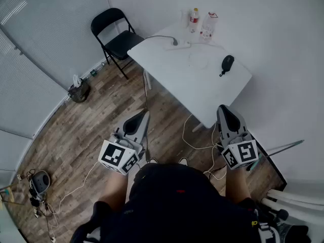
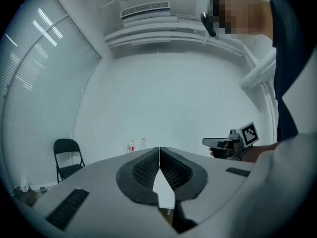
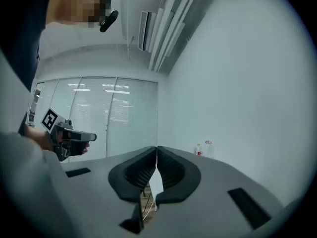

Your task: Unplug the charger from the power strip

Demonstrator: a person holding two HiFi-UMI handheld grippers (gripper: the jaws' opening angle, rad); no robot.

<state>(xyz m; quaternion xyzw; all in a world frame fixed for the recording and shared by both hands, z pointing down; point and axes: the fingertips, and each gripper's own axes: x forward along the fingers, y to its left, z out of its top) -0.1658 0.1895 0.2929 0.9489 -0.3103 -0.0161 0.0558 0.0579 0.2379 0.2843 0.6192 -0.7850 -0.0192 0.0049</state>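
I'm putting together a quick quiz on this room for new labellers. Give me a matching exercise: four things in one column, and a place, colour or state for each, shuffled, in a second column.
Column one
1. folding chair
2. power strip
3. bottle
4. right gripper

Column two
A. white, lying flat on the table
B. fingers shut, nothing between them
C. black, standing on the wood floor beside the table
D. red label, upright at the table's far end

Pairs: 1-C, 2-A, 3-D, 4-B
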